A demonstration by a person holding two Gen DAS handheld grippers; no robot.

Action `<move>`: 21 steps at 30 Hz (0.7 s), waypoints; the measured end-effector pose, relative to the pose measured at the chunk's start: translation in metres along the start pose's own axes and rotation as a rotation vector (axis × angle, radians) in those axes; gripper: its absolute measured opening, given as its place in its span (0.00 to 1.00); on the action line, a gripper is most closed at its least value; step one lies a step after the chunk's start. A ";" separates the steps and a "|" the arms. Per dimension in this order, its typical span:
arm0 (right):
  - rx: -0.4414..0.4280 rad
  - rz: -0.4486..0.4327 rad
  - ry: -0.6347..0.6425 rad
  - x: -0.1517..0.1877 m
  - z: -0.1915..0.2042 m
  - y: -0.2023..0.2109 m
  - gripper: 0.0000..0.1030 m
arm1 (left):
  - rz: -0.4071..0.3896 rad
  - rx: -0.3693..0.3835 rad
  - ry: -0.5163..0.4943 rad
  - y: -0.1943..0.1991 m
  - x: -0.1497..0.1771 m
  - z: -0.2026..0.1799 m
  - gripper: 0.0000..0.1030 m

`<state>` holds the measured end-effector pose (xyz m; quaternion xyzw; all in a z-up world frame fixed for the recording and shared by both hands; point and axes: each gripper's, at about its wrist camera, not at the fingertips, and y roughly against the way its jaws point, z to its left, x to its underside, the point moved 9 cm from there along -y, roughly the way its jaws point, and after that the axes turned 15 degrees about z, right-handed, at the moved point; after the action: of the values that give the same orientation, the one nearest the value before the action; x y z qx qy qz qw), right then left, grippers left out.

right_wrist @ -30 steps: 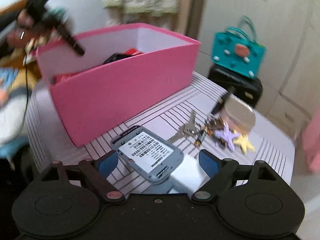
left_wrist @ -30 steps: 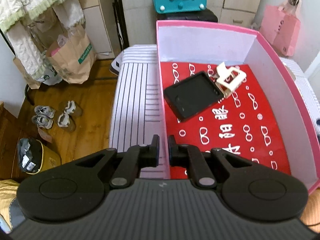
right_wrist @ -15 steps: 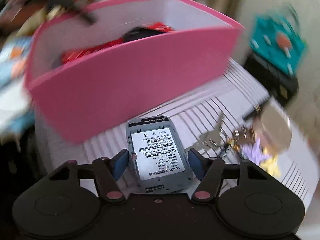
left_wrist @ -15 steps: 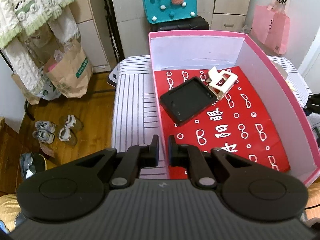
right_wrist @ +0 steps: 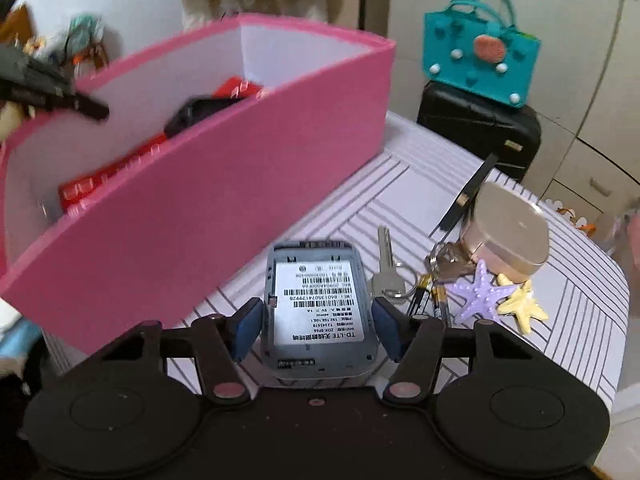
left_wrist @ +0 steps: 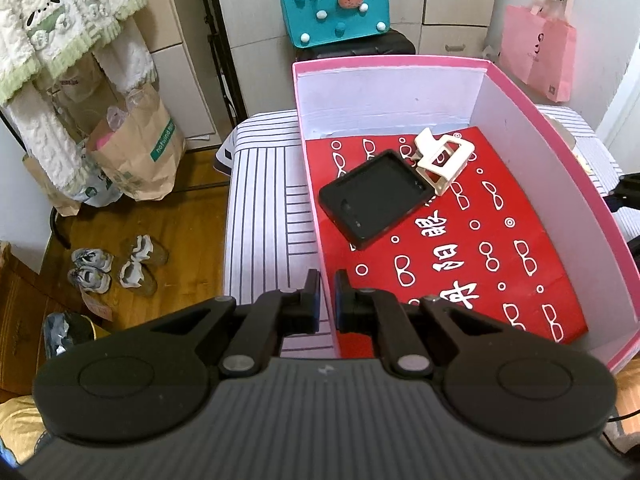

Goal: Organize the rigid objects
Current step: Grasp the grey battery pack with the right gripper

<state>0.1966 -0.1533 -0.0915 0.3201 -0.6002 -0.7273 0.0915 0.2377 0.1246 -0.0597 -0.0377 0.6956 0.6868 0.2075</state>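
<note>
My left gripper [left_wrist: 327, 306] is shut on the near left wall of the pink box [left_wrist: 392, 60], one finger inside and one outside. On the box's red patterned lining [left_wrist: 480, 248] lie a black case [left_wrist: 376, 200] and a white clip [left_wrist: 442, 160]. In the right wrist view a grey device [right_wrist: 316, 300] with a barcode label lies on the striped table beside the pink box [right_wrist: 200, 208]. My right gripper [right_wrist: 316, 328] is closing on it, and its blue pads meet the device's two long sides.
Right of the device lie keys [right_wrist: 386, 268], two batteries [right_wrist: 428, 300], a purple starfish [right_wrist: 480, 296], a yellow starfish [right_wrist: 522, 306] and a gold tin [right_wrist: 508, 236]. A teal bag [right_wrist: 476, 48] sits on a black suitcase [right_wrist: 476, 132] behind the table. Shoes [left_wrist: 116, 264] and paper bags stand on the floor at left.
The right gripper has swung square onto the grey device and its jaws have narrowed from wide apart to the device's sides. The left gripper keeps its hold on the box wall.
</note>
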 end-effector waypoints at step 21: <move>0.023 0.043 -0.091 0.005 0.000 0.008 0.62 | -0.037 0.040 0.005 0.003 0.002 0.003 0.08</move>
<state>0.1906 -0.1579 -0.0858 0.2745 -0.6189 -0.7320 0.0760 0.2354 0.1281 -0.0575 -0.0481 0.7089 0.6686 0.2193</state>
